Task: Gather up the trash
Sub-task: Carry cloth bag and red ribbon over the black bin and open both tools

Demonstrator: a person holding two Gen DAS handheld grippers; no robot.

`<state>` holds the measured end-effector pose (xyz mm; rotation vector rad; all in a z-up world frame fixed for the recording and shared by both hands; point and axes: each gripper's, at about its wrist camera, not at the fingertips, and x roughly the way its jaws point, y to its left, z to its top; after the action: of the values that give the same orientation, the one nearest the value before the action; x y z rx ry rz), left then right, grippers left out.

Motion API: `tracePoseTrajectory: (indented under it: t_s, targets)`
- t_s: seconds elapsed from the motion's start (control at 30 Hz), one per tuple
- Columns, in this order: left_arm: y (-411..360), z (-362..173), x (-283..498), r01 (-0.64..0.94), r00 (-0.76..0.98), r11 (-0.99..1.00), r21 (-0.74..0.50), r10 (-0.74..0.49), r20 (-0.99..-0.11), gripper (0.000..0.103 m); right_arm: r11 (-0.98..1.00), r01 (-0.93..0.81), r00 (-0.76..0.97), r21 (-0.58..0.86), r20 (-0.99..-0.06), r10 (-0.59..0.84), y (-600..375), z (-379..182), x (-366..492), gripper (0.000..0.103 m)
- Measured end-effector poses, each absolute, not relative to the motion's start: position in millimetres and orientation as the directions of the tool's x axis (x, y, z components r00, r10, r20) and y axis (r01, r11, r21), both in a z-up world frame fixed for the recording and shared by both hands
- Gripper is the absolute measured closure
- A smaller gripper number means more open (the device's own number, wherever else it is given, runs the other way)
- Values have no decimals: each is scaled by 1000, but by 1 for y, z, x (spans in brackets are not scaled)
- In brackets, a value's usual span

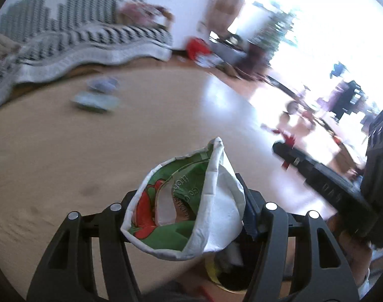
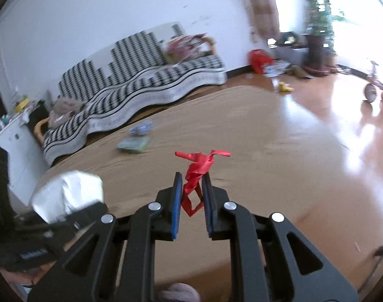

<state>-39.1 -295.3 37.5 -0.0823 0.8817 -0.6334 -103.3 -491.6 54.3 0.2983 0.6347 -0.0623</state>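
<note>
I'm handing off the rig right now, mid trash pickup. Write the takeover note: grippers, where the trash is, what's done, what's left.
Left gripper: shut on the crumpled green-and-white wrapper, held above the table.
Right gripper: shut on the red plastic scrap, also lifted off the wooden table.
Done: both pieces picked up.
Left on the table, far side near the sofa: a flat greenish packet and a bluish crumpled piece behind it.
A container partly shows below the left gripper; it may be the bin, but I cannot tell. Drop both items, then fetch the remaining two.
</note>
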Motion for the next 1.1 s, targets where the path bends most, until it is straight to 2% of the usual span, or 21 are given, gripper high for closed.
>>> tracePoseTrajectory:
  t_s: [0.13,0.23,0.33,0.4,0.53,0.7,1.0,1.1]
  targets:
    - [-357,12,-82,564,340,751,-343,-590,-733,42,945,209,787,252,-617,-9,-544,49,-162,87]
    - [-404,-28,-112,609,210,709,-355,-576,-790,42,926,258,711,275,-703,11,-577,8,-189,87]
    - [-444,-86,-126,626,36,677,-388,-521,-853,42,866,367,599,339,-799,59,-610,-59,-209,87]
    - [-468,-131,-131,647,-29,678,-349,-436,-900,42,826,445,495,346,-863,95,-628,-117,-218,87]
    - [-478,-192,-129,663,-92,694,-281,-297,-950,42,742,554,386,377,-906,172,-649,-184,-240,87]
    - [-486,-199,-130,703,-89,664,-255,-274,-958,42,722,577,371,382,-910,185,-661,-198,-247,87]
    - [-496,-203,-133,668,-115,692,-273,-267,-957,42,713,581,368,393,-908,200,-657,-205,-231,87]
    - [-500,-206,-136,664,-127,694,-278,-263,-957,33,697,578,380,424,-896,230,-657,-207,-231,84]
